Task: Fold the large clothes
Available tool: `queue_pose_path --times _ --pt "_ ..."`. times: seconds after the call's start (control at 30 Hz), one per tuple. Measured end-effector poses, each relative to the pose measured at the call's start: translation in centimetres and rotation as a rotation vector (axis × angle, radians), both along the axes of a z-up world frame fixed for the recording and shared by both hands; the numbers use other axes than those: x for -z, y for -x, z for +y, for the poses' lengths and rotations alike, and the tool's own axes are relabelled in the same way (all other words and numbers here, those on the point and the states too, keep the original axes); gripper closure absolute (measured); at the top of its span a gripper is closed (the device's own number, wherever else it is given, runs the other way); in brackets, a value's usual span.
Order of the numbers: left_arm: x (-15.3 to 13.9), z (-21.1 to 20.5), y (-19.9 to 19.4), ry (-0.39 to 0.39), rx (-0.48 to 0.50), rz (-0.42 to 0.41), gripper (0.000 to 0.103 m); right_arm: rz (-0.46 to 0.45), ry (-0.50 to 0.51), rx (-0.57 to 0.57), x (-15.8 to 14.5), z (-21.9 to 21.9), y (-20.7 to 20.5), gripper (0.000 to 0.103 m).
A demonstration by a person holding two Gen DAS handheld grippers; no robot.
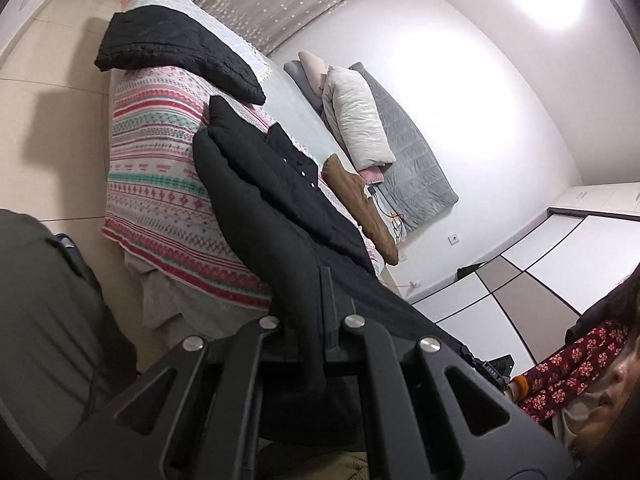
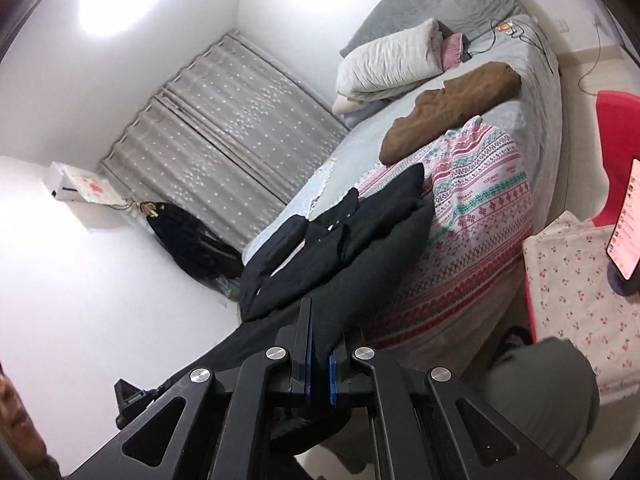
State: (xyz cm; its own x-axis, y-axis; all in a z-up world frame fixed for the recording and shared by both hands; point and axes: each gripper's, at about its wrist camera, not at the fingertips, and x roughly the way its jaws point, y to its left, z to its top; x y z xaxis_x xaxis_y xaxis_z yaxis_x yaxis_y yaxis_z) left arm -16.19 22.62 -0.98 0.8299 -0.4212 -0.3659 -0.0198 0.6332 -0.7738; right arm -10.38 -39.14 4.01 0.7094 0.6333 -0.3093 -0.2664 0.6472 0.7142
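Note:
A large black padded coat (image 1: 280, 200) with snap buttons lies on the bed, its near edge lifted off toward me. My left gripper (image 1: 312, 312) is shut on the coat's edge, fabric bunched between the fingers. In the right wrist view the same coat (image 2: 352, 240) stretches from the bed to my right gripper (image 2: 320, 344), which is shut on its other lower edge, blue pads pinching the cloth. Both grippers hold the coat above the bed's foot.
The bed carries a patterned pink-teal blanket (image 1: 160, 184), a second black garment (image 1: 176, 52), a brown garment (image 2: 448, 108), folded quilts (image 2: 392, 60) and a grey blanket (image 1: 408, 152). A red chair with floral cloth (image 2: 572, 288) and a phone (image 2: 626, 220) stand right. A person stands close behind.

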Motion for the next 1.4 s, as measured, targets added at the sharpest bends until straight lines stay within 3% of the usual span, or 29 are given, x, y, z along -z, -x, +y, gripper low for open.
queue_pose_path --times 0.33,0.47,0.6,0.73,0.8,0.9,1.1,1.23,1.4 --pt "-1.4 0.0 -1.4 -0.029 0.013 -0.028 0.098 -0.034 -0.010 -0.011 -1.2 0.1 -0.7 0.099" --pt "-3.3 0.1 -2.0 -0.025 0.009 -0.068 0.098 -0.057 -0.025 -0.009 -1.7 0.2 -1.5 0.099" --pt "-5.6 -0.3 -2.4 -0.046 0.024 -0.147 0.098 -0.119 -0.037 -0.005 -3.6 0.8 -1.6 0.099" --pt "-6.4 0.7 -3.9 -0.057 -0.006 -0.150 0.098 -0.144 -0.029 0.005 -5.0 0.8 -1.6 0.098" --pt "-6.6 1.3 -4.7 -0.022 -0.012 -0.147 0.098 -0.145 -0.028 0.013 -5.6 0.8 -2.1 0.098" --pt "-7.5 0.5 -4.0 -0.047 0.004 -0.210 0.098 -0.156 -0.036 0.017 -6.3 1.0 -2.3 0.098" --pt "-7.2 1.3 -1.2 -0.004 0.012 -0.284 0.098 -0.224 -0.034 0.028 -7.3 0.8 0.7 0.098" --pt "-7.4 1.9 -0.8 -0.001 -0.007 -0.288 0.098 -0.265 -0.015 0.043 -8.9 0.8 2.9 0.098" --pt "-7.1 2.2 -4.2 0.000 -0.022 -0.195 0.098 -0.237 0.005 0.004 -9.2 2.6 0.0 0.099"
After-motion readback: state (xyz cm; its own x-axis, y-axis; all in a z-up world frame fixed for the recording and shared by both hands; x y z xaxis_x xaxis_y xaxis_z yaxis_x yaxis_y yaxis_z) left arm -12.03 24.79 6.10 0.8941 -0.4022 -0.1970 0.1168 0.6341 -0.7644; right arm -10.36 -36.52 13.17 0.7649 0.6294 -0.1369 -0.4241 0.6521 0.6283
